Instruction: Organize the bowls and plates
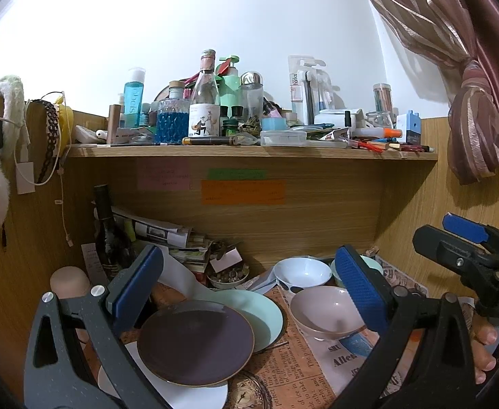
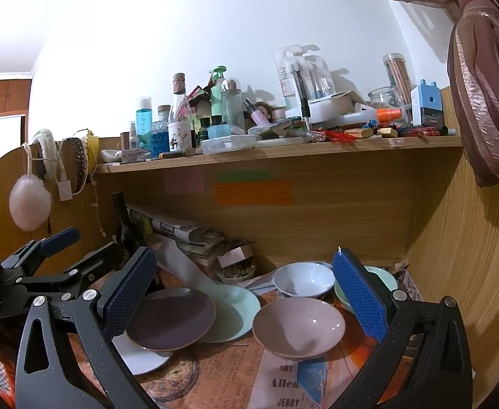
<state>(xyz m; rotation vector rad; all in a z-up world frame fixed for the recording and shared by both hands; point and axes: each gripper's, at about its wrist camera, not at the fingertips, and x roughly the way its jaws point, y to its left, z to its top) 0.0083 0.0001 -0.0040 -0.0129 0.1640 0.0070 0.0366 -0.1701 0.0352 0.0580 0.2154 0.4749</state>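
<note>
A dark purple plate (image 1: pixel 195 344) lies on top of a mint green plate (image 1: pixel 263 310) and a white plate (image 1: pixel 195 395) at the front left of the desk. A pink bowl (image 1: pixel 324 312), a white bowl (image 1: pixel 302 271) and a mint bowl (image 1: pixel 374 264) stand to the right. My left gripper (image 1: pixel 249 289) is open and empty above the plates. My right gripper (image 2: pixel 249 293) is open and empty above the pink bowl (image 2: pixel 299 327). The right wrist view also shows the purple plate (image 2: pixel 171 318), mint plate (image 2: pixel 236 310), white plate (image 2: pixel 144 358), white bowl (image 2: pixel 300 279) and mint bowl (image 2: pixel 386 277).
Newspaper (image 1: pixel 283 368) covers the desk. A dark wine bottle (image 1: pixel 108 235), stacked papers (image 1: pixel 181 242) and a small dish of bits (image 1: pixel 227 277) stand at the back left. A crowded shelf (image 1: pixel 249 151) hangs overhead. Wooden walls close in both sides.
</note>
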